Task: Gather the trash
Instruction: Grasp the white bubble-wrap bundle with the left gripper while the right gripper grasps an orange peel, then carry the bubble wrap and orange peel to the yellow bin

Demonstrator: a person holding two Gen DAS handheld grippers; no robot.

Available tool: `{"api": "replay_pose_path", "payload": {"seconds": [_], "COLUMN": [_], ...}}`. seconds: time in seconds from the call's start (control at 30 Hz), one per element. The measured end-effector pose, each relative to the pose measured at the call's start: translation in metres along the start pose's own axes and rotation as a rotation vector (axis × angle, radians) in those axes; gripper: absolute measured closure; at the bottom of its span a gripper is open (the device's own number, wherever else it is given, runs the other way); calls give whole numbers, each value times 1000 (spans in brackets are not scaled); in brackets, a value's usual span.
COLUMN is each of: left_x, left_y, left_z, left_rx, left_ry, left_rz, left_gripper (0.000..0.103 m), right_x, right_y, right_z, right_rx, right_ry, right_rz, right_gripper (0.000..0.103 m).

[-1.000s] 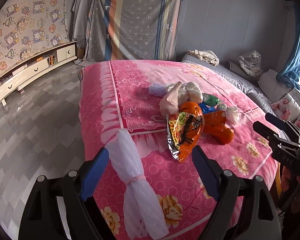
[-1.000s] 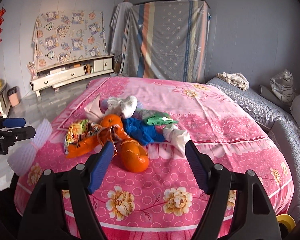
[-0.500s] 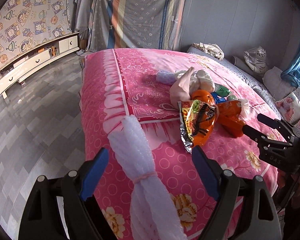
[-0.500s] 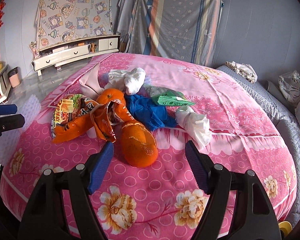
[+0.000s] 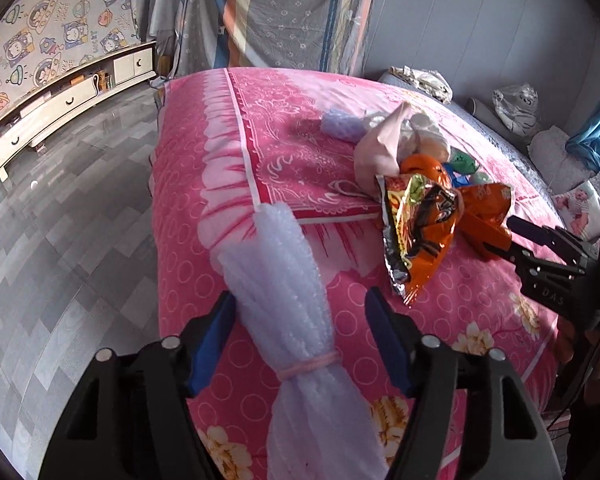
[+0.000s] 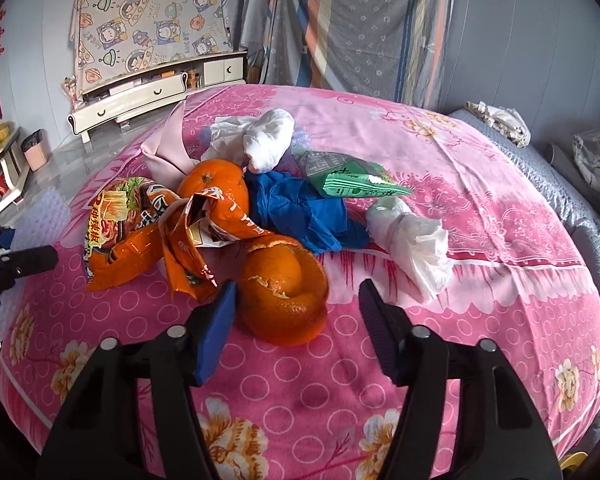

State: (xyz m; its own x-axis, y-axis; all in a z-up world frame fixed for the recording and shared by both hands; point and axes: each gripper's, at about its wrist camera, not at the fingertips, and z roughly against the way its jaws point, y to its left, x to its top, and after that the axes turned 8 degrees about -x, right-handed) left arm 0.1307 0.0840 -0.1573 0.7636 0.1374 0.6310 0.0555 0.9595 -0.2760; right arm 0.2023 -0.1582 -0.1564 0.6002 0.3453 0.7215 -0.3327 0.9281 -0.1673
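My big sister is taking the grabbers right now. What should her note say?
Left gripper: jaws closing around the white foam net bundle at the bed's edge, not yet clamped.
Right gripper: jaws closing around the orange peel, not yet gripped.
Still heaped on the pink bedspread: noodle wrapper, whole orange, blue bag, green packet, tissues.
Done: nothing collected. Left: everything.

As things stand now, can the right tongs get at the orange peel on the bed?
Probably yes. The right tongs are closing with the orange peel already between them; the left pad looks beside it, the right pad is still apart. Nothing lies in between.
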Motion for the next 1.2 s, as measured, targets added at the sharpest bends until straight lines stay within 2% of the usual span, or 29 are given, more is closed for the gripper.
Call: {"api": "replay_pose_path", "payload": {"seconds": [0.17,0.37,0.73,1.2], "left_x": [1,1,1,9], "left_y": [-6,-6,-7,-25], "left_z": [-6,-5,7,32], "left_rx": [21,19,-8,-21], "left_ry": [8,2,-20,-91], "left_rz": [-36,-33,-18,-56], "left_gripper": [65,73,76,76], "right_x": [3,4,3,3], "right_y": [-1,3,-9,-24], "right_z": [-2,2,15,54], "right_rx": [20,11,29,14], "right_ry": [8,-2,13,-32], "right_rz": [-6,1,-65,-122], "right_gripper": [66,76,84,85]}}
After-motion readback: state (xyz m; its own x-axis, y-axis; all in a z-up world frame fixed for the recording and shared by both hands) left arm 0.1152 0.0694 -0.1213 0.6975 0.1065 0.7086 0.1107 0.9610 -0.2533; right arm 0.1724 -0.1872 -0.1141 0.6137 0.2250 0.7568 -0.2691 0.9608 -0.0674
